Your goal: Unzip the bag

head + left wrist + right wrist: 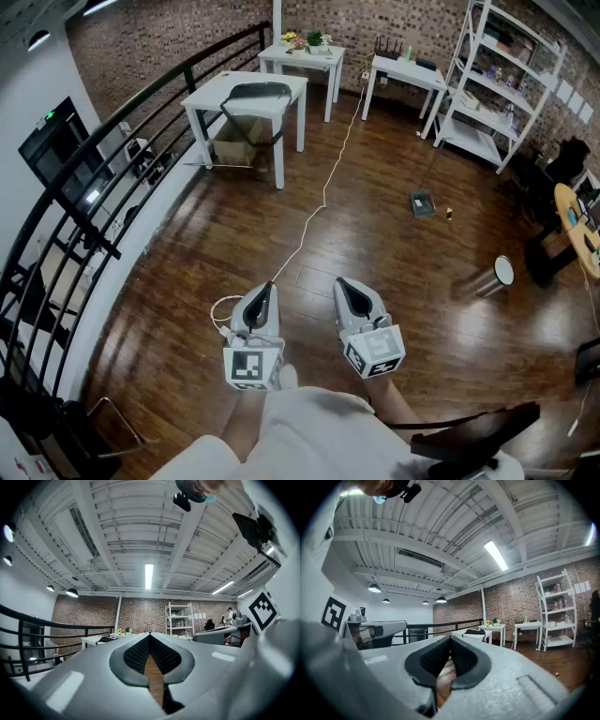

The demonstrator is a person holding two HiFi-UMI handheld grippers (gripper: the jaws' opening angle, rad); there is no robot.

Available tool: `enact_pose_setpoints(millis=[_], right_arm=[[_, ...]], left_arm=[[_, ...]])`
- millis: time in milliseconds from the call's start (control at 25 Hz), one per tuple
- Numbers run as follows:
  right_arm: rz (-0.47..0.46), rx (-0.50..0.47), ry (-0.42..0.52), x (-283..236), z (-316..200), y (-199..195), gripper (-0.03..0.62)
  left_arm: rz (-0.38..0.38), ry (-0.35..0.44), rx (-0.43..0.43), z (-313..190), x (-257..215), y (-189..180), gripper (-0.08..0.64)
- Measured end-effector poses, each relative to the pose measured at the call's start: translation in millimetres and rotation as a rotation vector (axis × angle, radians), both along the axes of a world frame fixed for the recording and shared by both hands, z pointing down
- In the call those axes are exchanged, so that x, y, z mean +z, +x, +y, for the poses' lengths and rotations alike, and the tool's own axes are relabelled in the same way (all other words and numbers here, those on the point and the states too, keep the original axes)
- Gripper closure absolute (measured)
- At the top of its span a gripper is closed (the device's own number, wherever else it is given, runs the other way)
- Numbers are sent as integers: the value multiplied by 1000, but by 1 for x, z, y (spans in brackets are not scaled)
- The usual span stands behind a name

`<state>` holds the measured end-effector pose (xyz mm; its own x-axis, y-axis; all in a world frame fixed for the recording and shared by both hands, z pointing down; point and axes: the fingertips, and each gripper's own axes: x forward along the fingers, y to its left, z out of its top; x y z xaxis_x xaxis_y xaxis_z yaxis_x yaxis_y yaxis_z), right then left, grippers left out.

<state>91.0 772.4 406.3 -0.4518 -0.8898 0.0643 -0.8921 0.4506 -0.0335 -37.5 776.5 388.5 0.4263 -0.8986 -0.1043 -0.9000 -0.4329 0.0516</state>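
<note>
The dark grey bag (255, 92) lies on a white table (208, 97) far across the room, beside the railing. In the left gripper view the bag (107, 639) shows as a small dark shape on that table, and in the right gripper view the bag (474, 632) is just as distant. My left gripper (269, 285) and right gripper (339, 281) hang side by side close to my body, over the wooden floor, pointing toward the table. Both are shut with nothing between the jaws: left gripper (150, 633), right gripper (450, 638).
A black railing (112, 169) runs along the left. A white cable (319, 202) trails across the floor to my feet. A cardboard box (234, 145) sits under the bag's table. Two more white tables (305, 56) and a shelf (497, 84) stand at the back; a metal bin (492, 277) lies to the right.
</note>
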Motion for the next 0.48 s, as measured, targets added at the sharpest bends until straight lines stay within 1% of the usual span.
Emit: enact_pose_setpoints(millis=[120,240,360,480], right_arm=[[0,-14,5,-3,-40,-22,603],[6,-32,-33,7,-78,-34,603],[6,-44,-53,17,-116,-33,603],[-6,-54,-38,23,-167,-19,603]], left_arm=[[-3,5,7,-40,-2,-14,545],[11,-25,0,-81,8,-23,545],[11,-60,6,-120,21,-18,545],[7,-62,0,-169,29,-5,545]])
